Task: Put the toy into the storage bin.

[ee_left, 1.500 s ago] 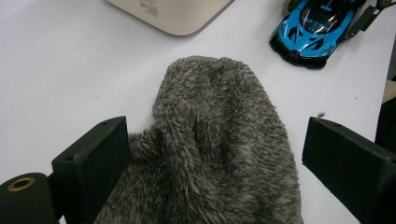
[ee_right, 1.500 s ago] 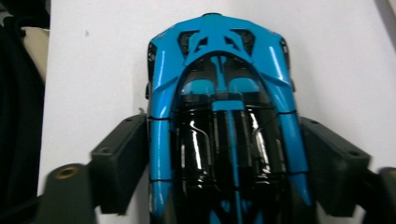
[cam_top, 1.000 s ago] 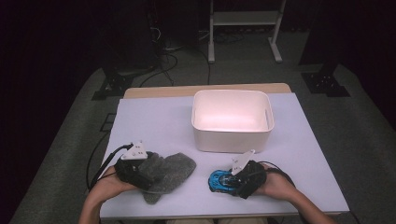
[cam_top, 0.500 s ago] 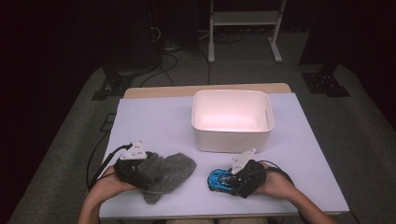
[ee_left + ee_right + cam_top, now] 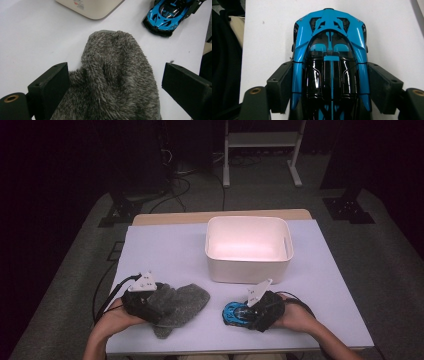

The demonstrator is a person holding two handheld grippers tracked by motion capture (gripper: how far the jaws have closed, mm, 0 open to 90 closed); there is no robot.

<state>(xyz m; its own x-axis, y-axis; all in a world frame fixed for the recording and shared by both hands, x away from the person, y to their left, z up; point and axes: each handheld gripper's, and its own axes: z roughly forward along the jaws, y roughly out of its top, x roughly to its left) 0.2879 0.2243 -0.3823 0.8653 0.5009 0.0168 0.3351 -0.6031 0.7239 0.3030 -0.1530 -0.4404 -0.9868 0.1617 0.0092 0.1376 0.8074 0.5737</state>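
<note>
**Desk:** Right gripper view, table's [image 5: 170, 255] near edge, right of middle. What is held?

**Photographer:** The right gripper [image 5: 330, 68] has its pads against both flanks of a glossy blue-and-black toy car [image 5: 329, 50]. It is probably light, rigid and slick, so mid-body flanks look the safest hold.

**Desk:** And the left?

**Photographer:** The left gripper [image 5: 116, 72] stands wide over a grey fuzzy cloth [image 5: 110, 45] near the near-left corner. It looks soft and limp, easy to pinch anywhere.

On the desk [image 5: 165, 250], the cloth [image 5: 182, 302] is laid left of the toy car [image 5: 235, 313]; the bin [image 5: 248, 249] is set behind both.
</note>
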